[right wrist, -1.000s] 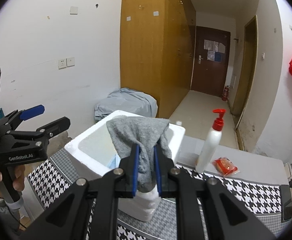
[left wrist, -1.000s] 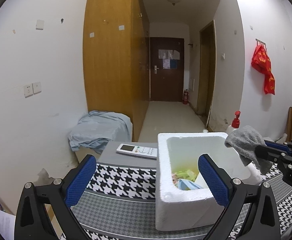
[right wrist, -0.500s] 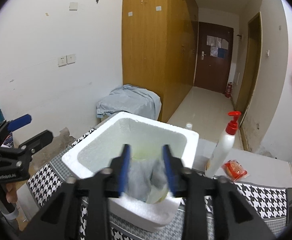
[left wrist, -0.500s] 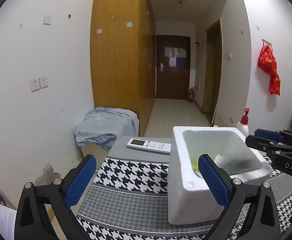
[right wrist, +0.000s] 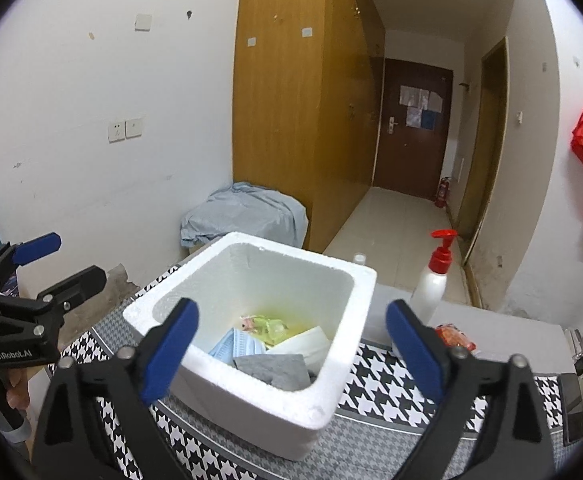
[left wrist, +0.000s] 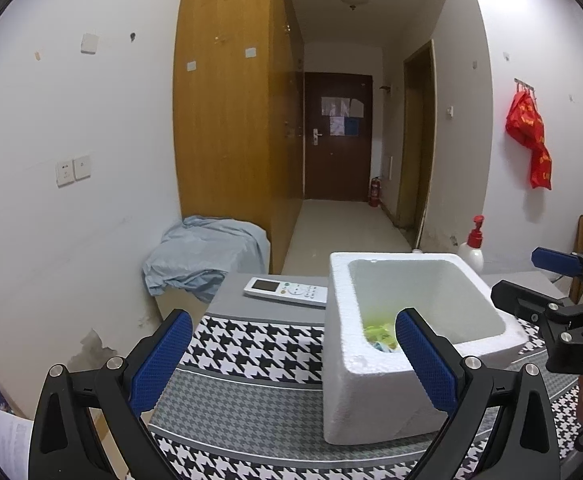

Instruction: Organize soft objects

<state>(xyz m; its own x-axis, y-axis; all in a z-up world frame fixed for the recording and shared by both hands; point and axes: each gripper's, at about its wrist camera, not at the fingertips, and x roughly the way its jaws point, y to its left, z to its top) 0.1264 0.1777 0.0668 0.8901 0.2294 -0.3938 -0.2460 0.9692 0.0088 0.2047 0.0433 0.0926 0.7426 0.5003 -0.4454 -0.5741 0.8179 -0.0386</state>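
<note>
1. White walls, a wooden wardrobe [right wrist: 311, 112] and a dark door [right wrist: 411, 132] down the hall sat behind our houndstooth-covered counter [right wrist: 391, 372].
2. We had a white foam box [right wrist: 343, 280] standing open on the counter, nothing covering it.
3. Our right claw [right wrist: 291, 344] had just been opening; its blue pads stood wide apart with nothing between them, poised above the near rim of the box.
4. A second earlier that same claw was pinched on the grey cloth [right wrist: 275, 368]; now the cloth lay inside the box, against the near wall, free of the pads.
5. Beside the cloth in the box we saw a blue face mask [right wrist: 235, 346], a white piece [right wrist: 307, 344] and some green-yellow bits [right wrist: 267, 326].
6. Our left claw [left wrist: 291, 360] was also spread wide and empty, held off to the left of the box, doing nothing.
7. Left view showed the box interior only partly, with the cloth hidden there.
8. A remote [left wrist: 285, 291] lay just left of the box; a red-pump bottle [right wrist: 431, 284] and a red packet [right wrist: 451, 338] sat to its right.
9. We judged the drop-off of this cloth done; next would be backing the right claw off and hunting for another soft item, though we couldn't spot one loose on the counter.
</note>
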